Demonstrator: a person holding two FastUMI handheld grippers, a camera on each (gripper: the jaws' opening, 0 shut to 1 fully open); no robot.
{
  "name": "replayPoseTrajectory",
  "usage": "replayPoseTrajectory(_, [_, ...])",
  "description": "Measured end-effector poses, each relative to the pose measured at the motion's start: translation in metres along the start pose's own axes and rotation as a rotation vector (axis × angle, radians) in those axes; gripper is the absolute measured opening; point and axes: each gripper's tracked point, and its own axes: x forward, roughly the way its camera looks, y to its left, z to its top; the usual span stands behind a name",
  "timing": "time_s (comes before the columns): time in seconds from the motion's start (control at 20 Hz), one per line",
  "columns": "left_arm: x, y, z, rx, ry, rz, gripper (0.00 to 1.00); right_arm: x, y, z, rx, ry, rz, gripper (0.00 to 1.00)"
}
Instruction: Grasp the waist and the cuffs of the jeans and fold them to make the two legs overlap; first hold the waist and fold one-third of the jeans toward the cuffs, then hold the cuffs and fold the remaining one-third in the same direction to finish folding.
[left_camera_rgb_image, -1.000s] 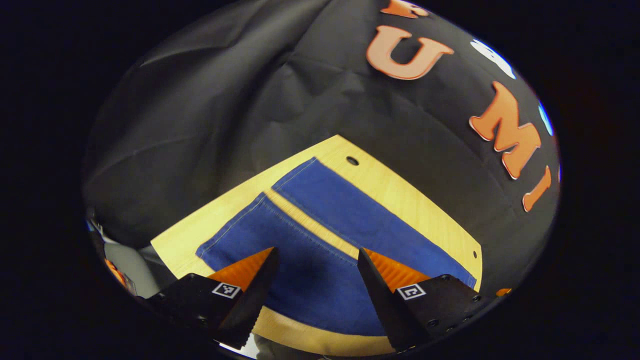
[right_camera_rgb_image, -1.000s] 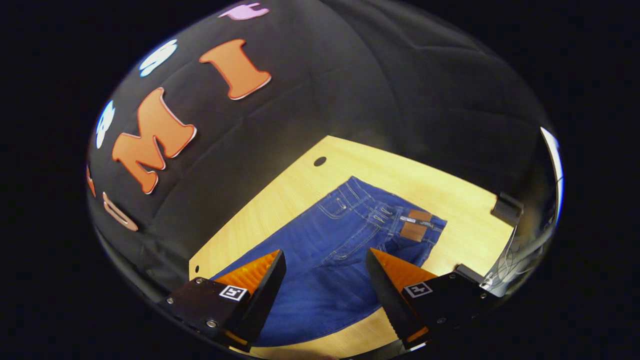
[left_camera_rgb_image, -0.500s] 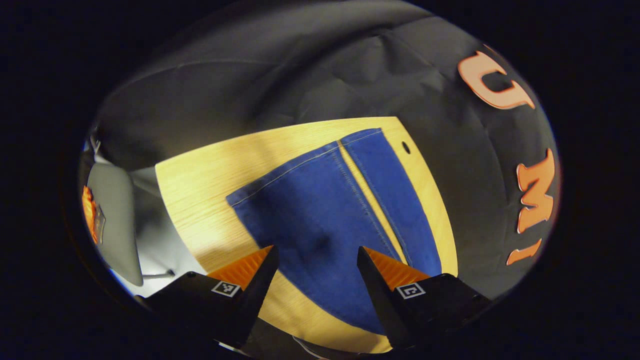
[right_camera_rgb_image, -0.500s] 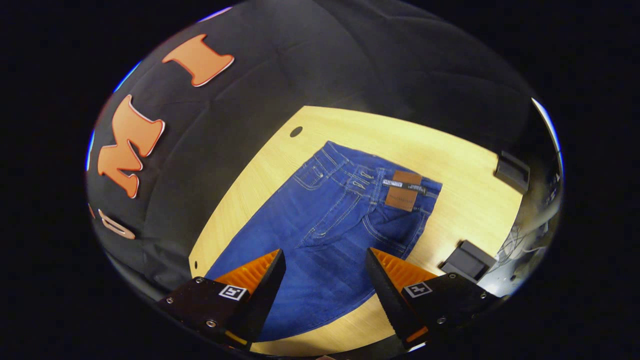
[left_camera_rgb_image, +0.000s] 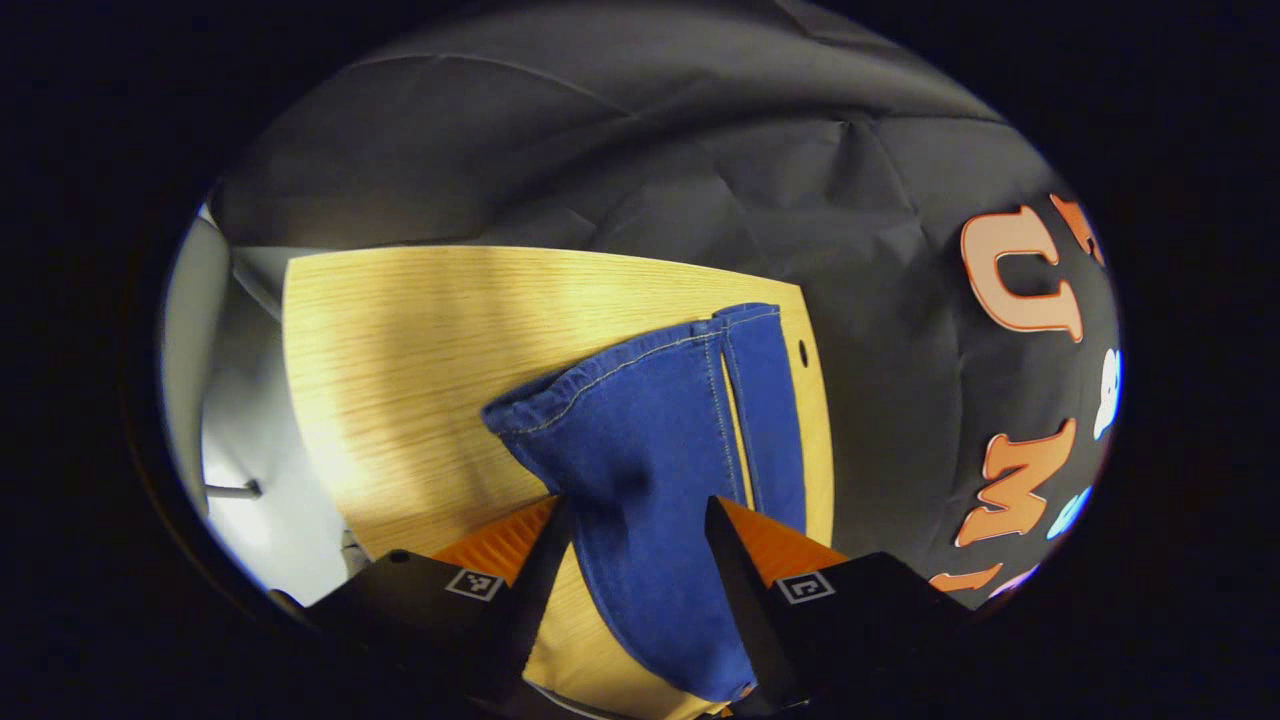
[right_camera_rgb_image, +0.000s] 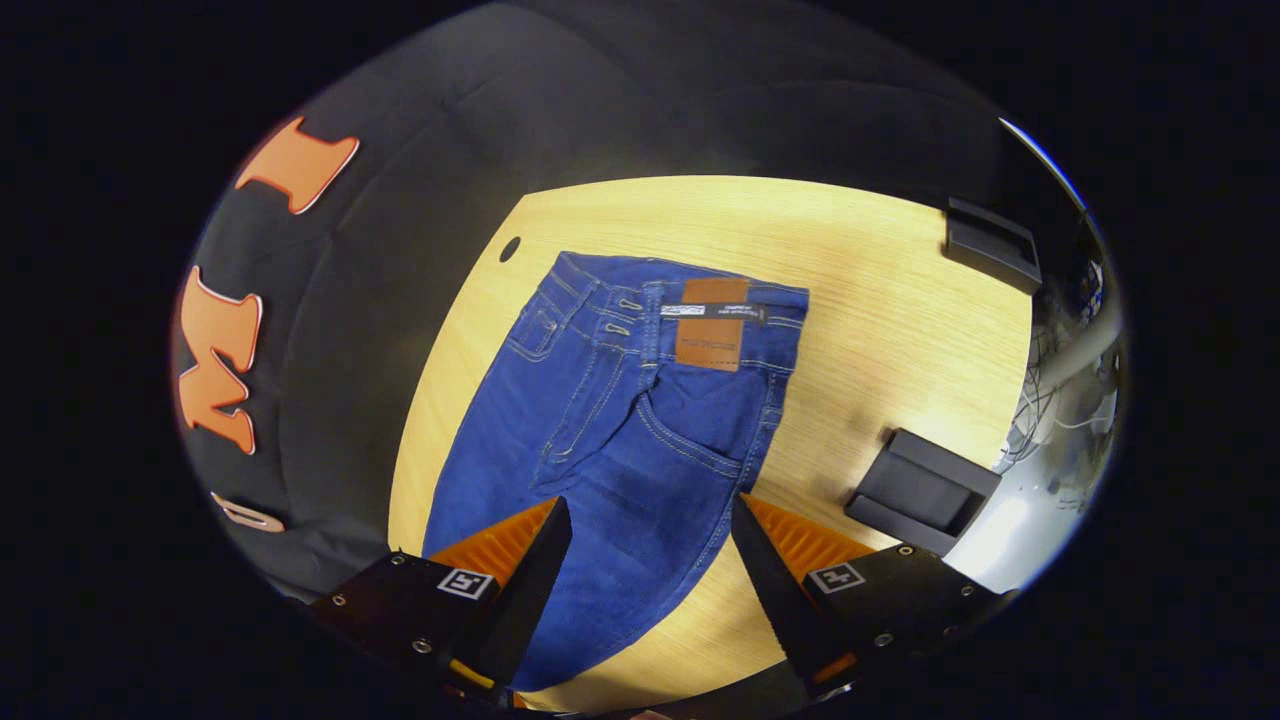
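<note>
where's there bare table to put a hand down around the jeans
Bare wood lies between the jeans' waist and the two black blocks, and beyond the waist to the table's far edge. Past the cuffs is another patch. The wall-side strip is narrow.

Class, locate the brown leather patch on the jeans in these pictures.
In the right gripper view, the brown leather patch sits on the waistband of the jeans, at their far end, toward the right corner of the waist on the wooden table.
</note>
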Motion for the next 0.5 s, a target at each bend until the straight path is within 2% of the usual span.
replayPoseTrajectory(0.15, [0.015,-0.008,0.006,-0.081,-0.012,-0.074,0.71,0.002,-0.016,0.008,0.061,-0.009,-0.01,0.98])
replayPoseTrajectory(0.25, [0.023,-0.004,0.005,-0.099,-0.015,-0.07,0.64,0.001,-0.026,0.012,0.091,-0.006,-0.015,0.98])
replayPoseTrajectory(0.4, [0.03,-0.002,0.007,-0.085,0.0,-0.039,0.35,0.001,-0.033,0.017,0.133,-0.008,0.0,0.98])
replayPoseTrajectory(0.5, [0.031,-0.006,0.005,-0.062,0.007,-0.037,0.27,-0.004,-0.036,0.025,0.173,-0.022,0.021,0.98])
